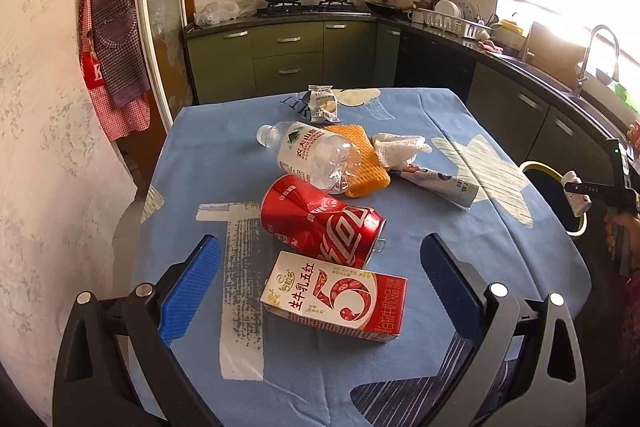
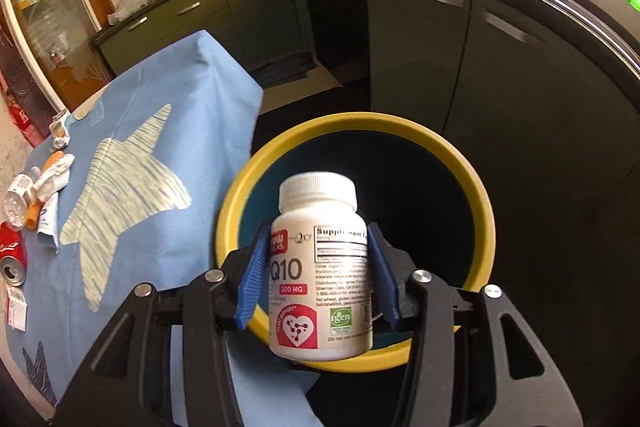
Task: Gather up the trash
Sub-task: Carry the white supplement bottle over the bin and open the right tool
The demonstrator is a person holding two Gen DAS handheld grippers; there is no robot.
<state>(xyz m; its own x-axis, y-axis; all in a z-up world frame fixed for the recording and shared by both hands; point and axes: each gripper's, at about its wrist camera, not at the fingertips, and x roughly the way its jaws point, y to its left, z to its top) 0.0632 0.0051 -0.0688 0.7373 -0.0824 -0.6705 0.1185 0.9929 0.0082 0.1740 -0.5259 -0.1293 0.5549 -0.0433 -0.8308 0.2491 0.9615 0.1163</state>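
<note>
My right gripper (image 2: 318, 247) is shut on a white supplement bottle (image 2: 320, 267) and holds it over the yellow-rimmed bin (image 2: 476, 187) beside the table. My left gripper (image 1: 320, 259) is open above the blue tablecloth (image 1: 200, 167), its fingers either side of a red and white milk carton (image 1: 336, 297). Beyond the carton lie a dented red cola can (image 1: 320, 219), a clear plastic bottle (image 1: 312, 151), an orange wafer-like piece (image 1: 364, 163), a crumpled white tissue (image 1: 400, 147), a squeezed tube (image 1: 440, 183) and a small snack wrapper (image 1: 322, 103). The bin (image 1: 576, 227) and the right gripper also show at the right edge.
The table stands in a kitchen with green cabinets (image 1: 288, 55) behind and a sink counter (image 1: 560, 83) on the right. An apron (image 1: 112, 39) hangs on the left wall. The bin stands on the dark floor off the table's right edge.
</note>
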